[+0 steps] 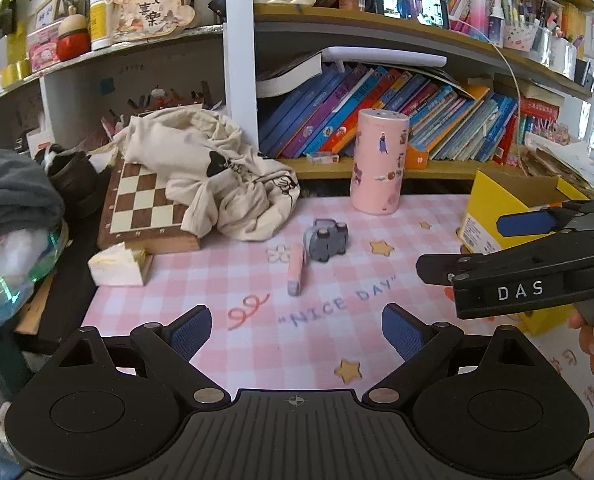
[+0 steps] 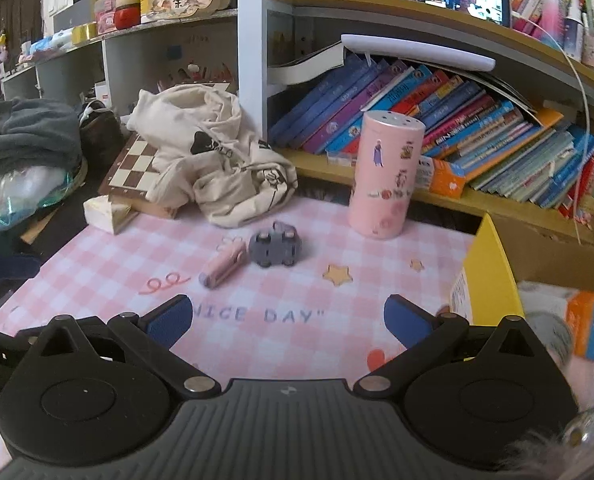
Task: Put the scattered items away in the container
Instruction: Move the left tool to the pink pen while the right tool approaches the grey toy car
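A child's study corner at home is showing here: picture books (image 1: 377,112) are leaning on the shelves, a pink gingham mat (image 2: 297,344) is covering the desk, a chessboard (image 1: 145,204) is lying nearby

mat (image 1: 225,344) front open | tumbler (image 1: 379,160), cloth (image 1: 233,184) crowd back

Table (image 1: 257,360) under pink-white checked cover printed "NICE DAY", stars. Behind it, wooden shelf (image 1: 377,170) of leaning books (image 1: 377,112) — white upright post (image 1: 239,40) dividing bays. Upper shelf (image 1: 417,28) crowded, phone (image 1: 413,6) screen lit. Chessboard (image 1: 145,204) at left, cream cloth (image 1: 217,176) heaped over it. Bright daylight at far right edge.
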